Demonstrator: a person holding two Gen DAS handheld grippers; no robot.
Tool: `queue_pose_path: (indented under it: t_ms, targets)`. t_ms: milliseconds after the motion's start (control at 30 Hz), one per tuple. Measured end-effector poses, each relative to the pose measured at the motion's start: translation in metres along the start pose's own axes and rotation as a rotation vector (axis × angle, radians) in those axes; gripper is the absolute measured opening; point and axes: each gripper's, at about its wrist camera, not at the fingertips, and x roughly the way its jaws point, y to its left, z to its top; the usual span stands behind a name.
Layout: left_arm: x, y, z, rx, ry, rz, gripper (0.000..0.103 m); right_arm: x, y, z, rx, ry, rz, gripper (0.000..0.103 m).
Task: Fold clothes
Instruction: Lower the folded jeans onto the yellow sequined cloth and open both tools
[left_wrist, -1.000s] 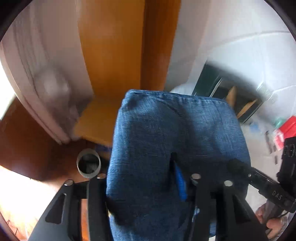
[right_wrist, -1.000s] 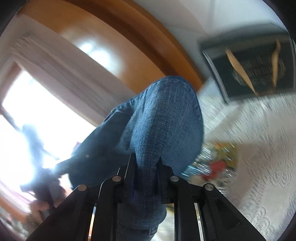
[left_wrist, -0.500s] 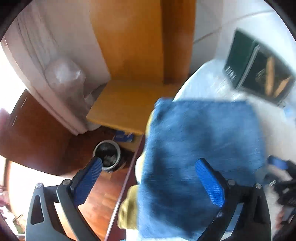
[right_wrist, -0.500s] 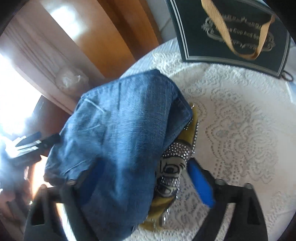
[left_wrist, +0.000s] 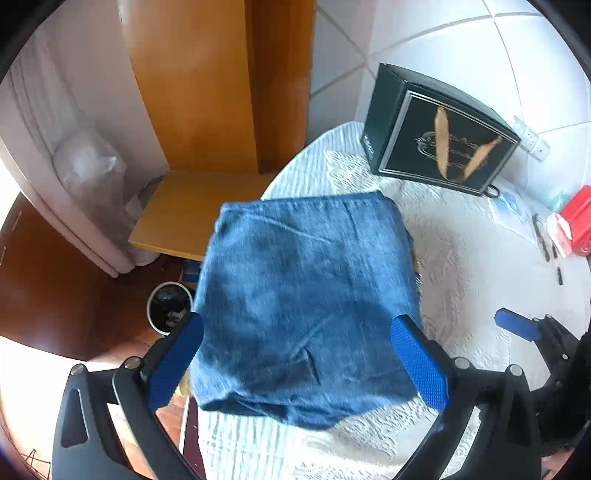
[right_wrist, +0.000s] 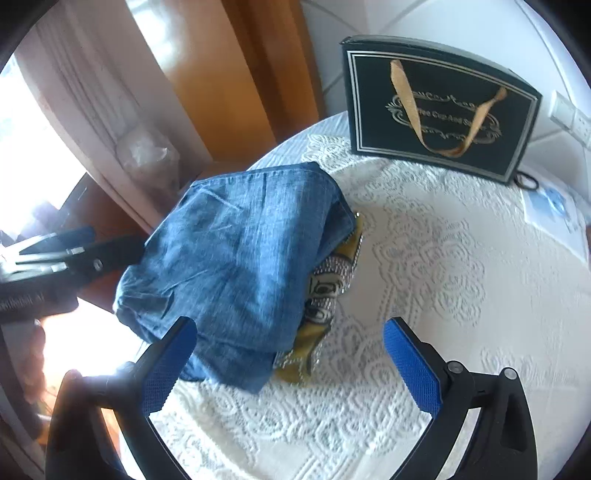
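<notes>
Left wrist view: we see folded jeans (left_wrist: 306, 295) at frame centre, lying on lace tablecloth (left_wrist: 461, 266) near table edge. Left gripper (left_wrist: 306, 362) spread wide, holding nothing. Gift bag (left_wrist: 439, 147) upper right.

Right wrist view: jeans (right_wrist: 236, 258) left of centre, stacked on yellow garment (right_wrist: 325, 295). Right gripper (right_wrist: 291, 362) wide apart, empty. We judge this piece folded and stacked; next move calls for fetching another garment, none in sight here.

Right of the folded jeans (right_wrist: 240, 258) the lace tablecloth (right_wrist: 424, 258) lies open up to the dark gift bag (right_wrist: 439, 107).
</notes>
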Motion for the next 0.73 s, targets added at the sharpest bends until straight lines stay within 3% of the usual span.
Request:
queue_pose_path:
  t_ms: [67, 267, 433, 733]
  targets:
    - [0.001, -0.002, -0.005, 0.009, 0.013, -0.014, 0.103, -0.003, 0.002, -0.003, 0.012, -0.004, 0.006, 0.102]
    - [0.004, -0.006, -0.016, 0.057, 0.023, 0.038, 0.103, -0.009, 0.008, -0.009, 0.022, -0.006, 0.0, 0.102]
    - [0.001, -0.007, -0.018, 0.095, -0.002, 0.118, 0.103, -0.009, 0.009, -0.009, 0.022, -0.001, -0.008, 0.102]
    - [-0.005, -0.005, -0.02, 0.08, -0.026, 0.097, 0.103, -0.011, 0.007, -0.007, 0.034, -0.006, -0.022, 0.102]
